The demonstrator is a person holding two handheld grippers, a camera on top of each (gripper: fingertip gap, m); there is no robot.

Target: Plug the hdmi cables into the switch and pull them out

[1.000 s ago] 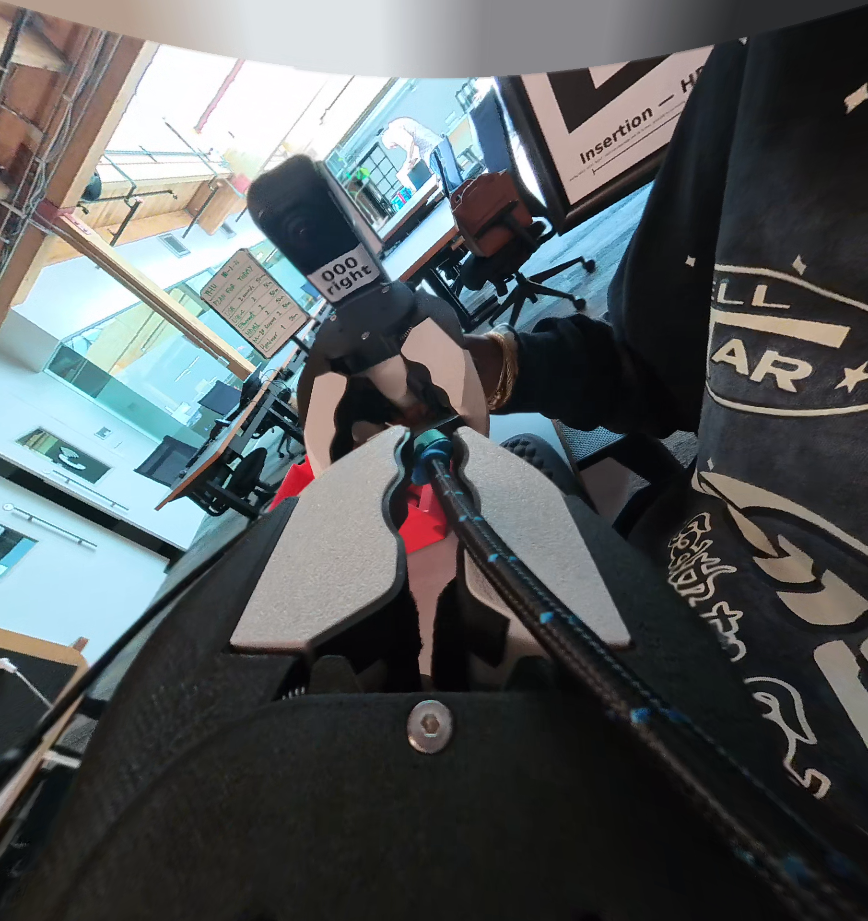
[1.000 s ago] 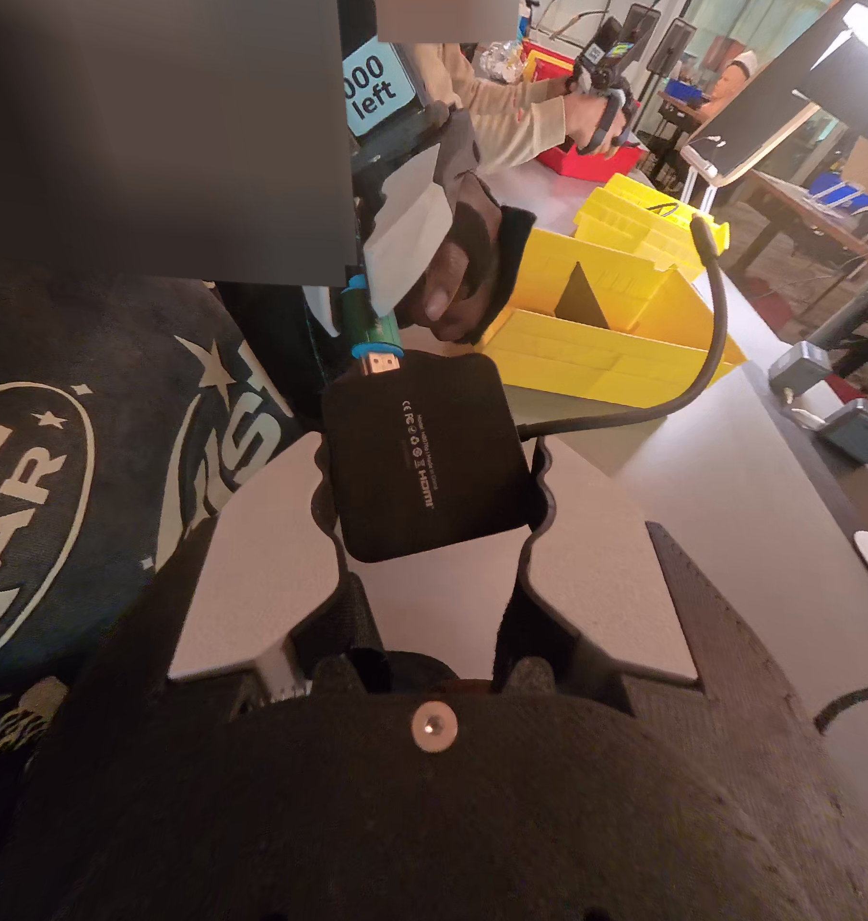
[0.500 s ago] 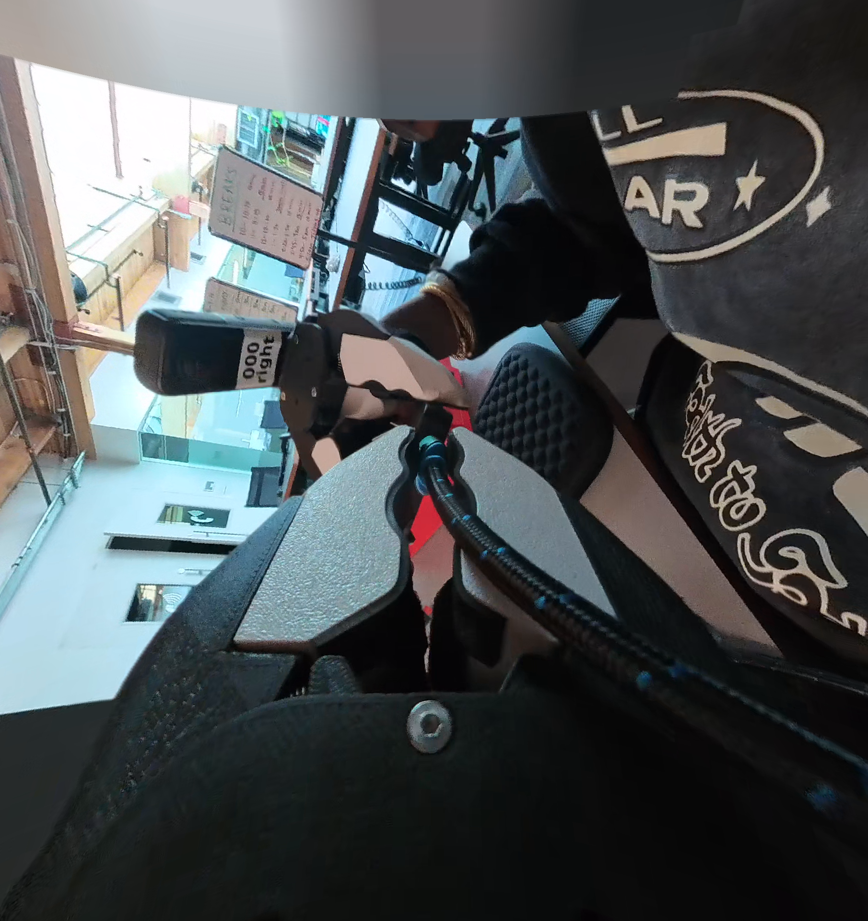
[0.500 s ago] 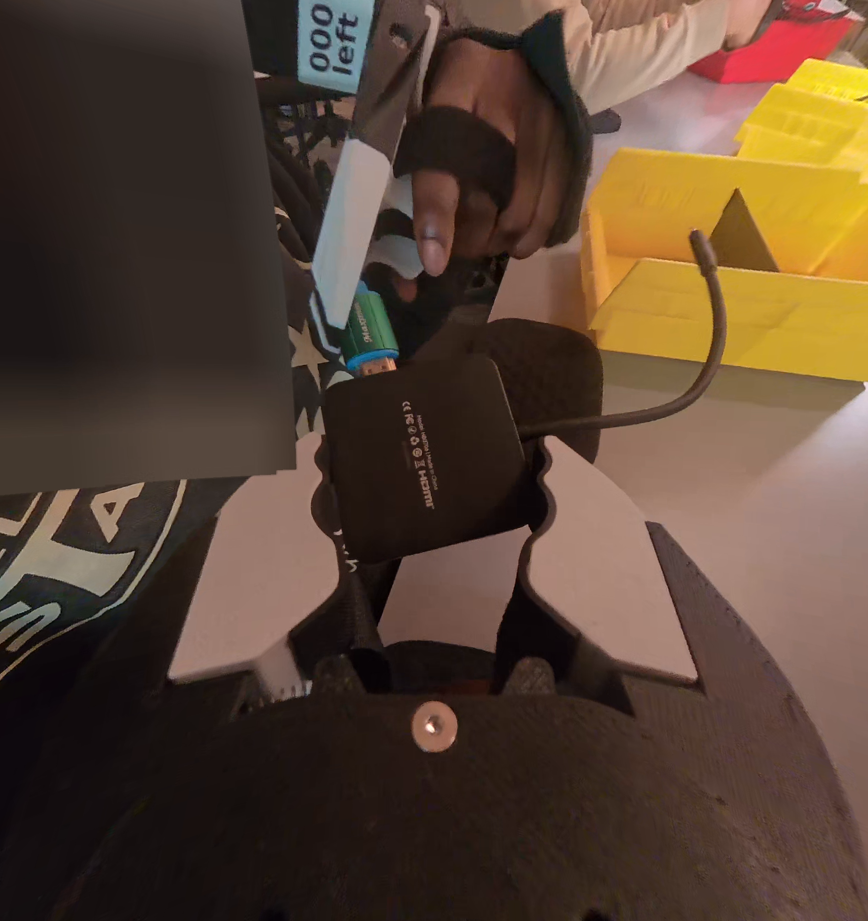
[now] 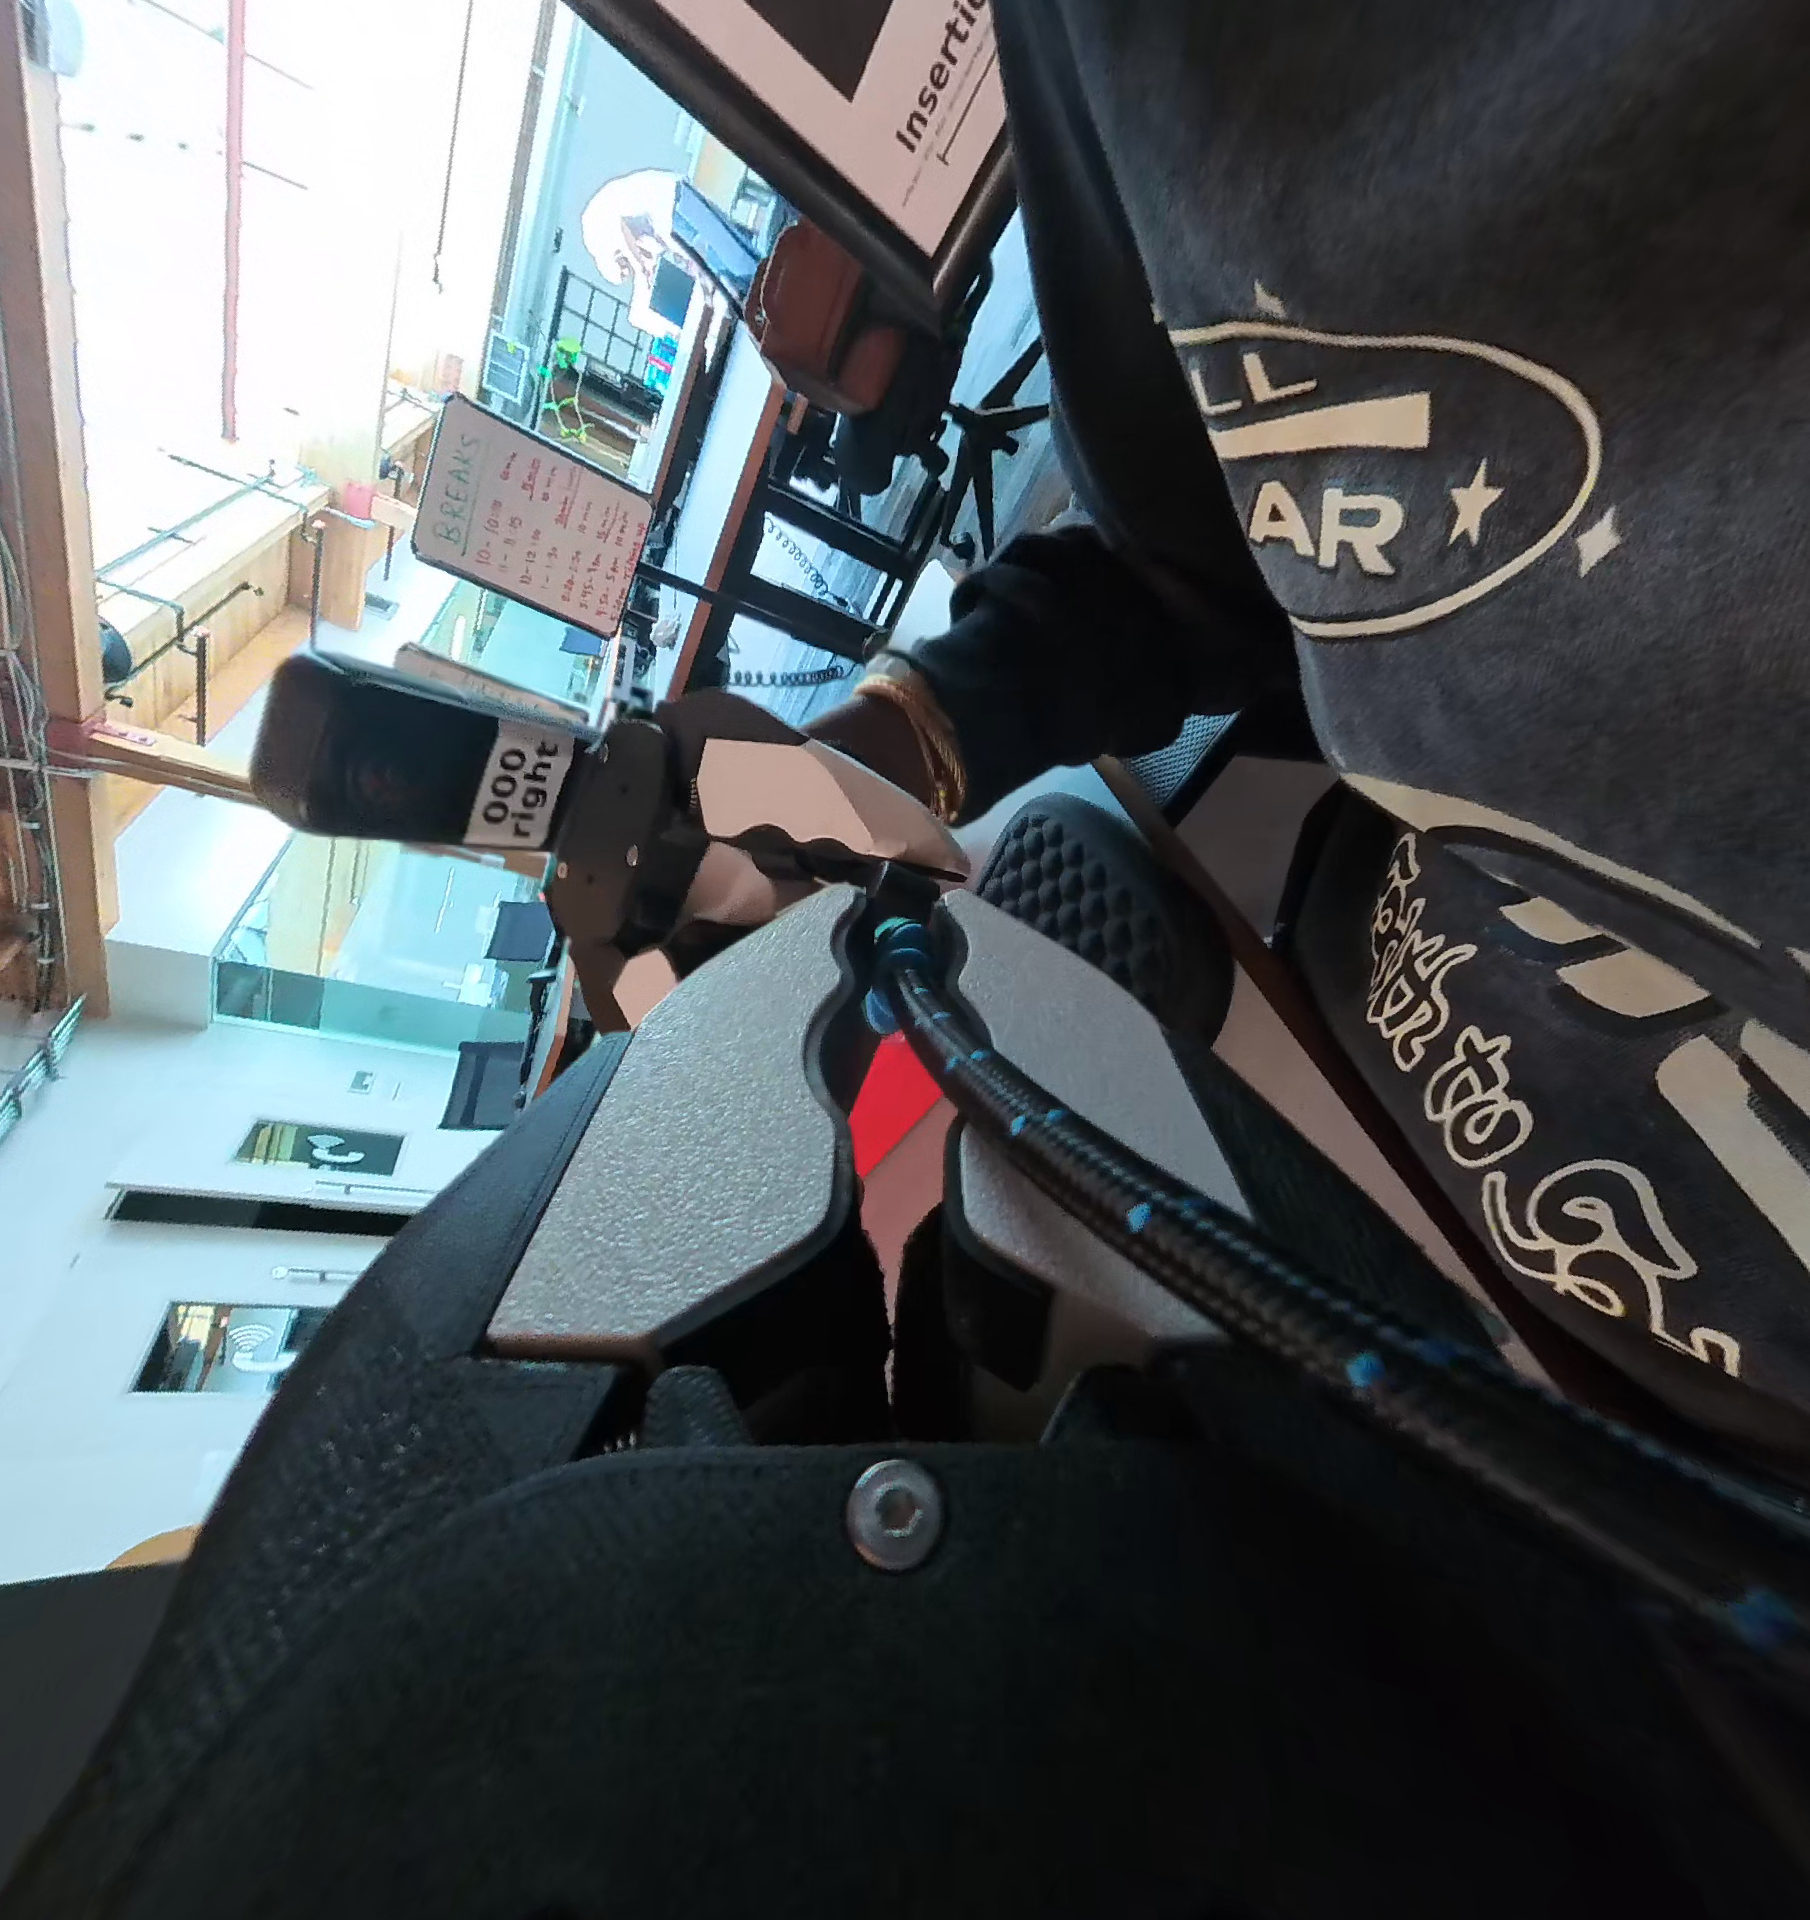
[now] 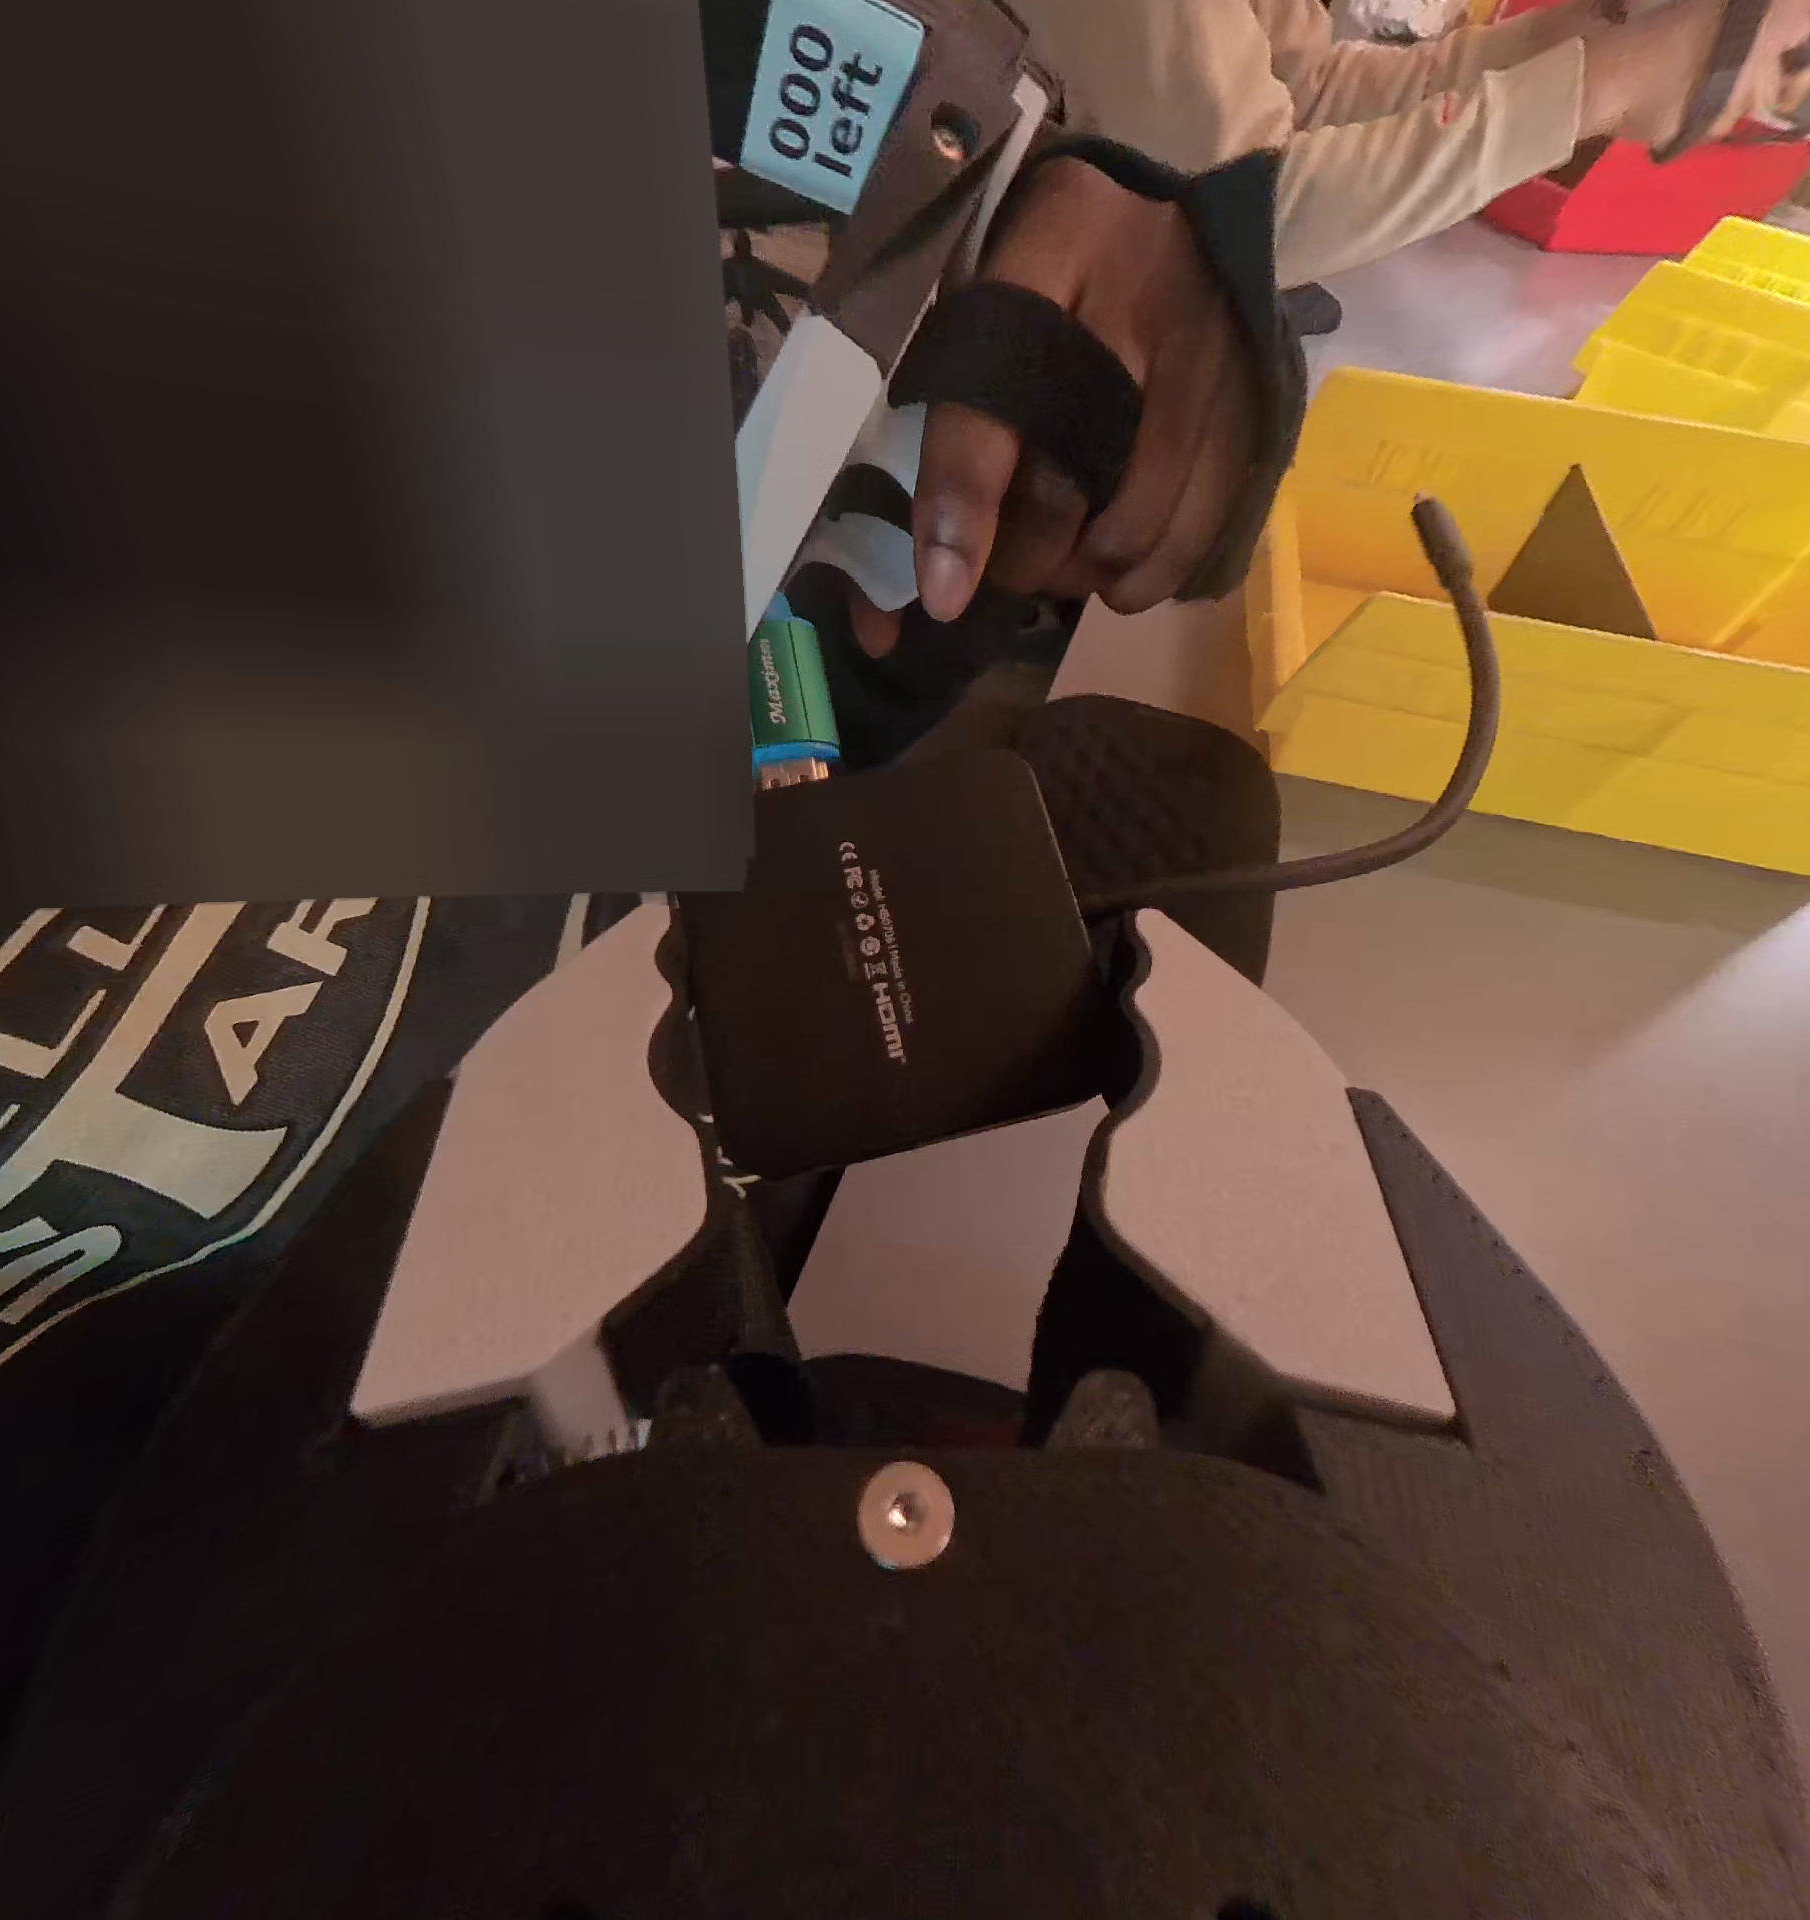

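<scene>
My right gripper (image 6: 896, 966) is shut on a flat black HDMI switch (image 6: 885, 966), held in the air with its thin black tail cable (image 6: 1441, 769) curving up to the right. My left gripper (image 5: 896, 925) is shut on the green and blue plug (image 5: 896, 935) of a braided black HDMI cable (image 5: 1140, 1174) that trails back to the right. In the right wrist view that plug (image 6: 792, 707) has its gold tip at the switch's far left edge; how deep it sits is unclear. The right gripper also shows in the left wrist view (image 5: 735, 831).
Yellow bins (image 6: 1566, 665) and a red bin (image 6: 1649, 197) stand on the grey table (image 6: 1503, 1091) to the right. Another person's sleeved arm (image 6: 1400, 135) reaches over the table behind. My holder's dark printed shirt (image 5: 1503, 520) fills the near side. A black mesh chair arm (image 6: 1171, 800) lies under the switch.
The plug's gold tip has stayed at the switch's far left edge. Both grippers have swung round together, so the left hand and plug now stand above the switch.
</scene>
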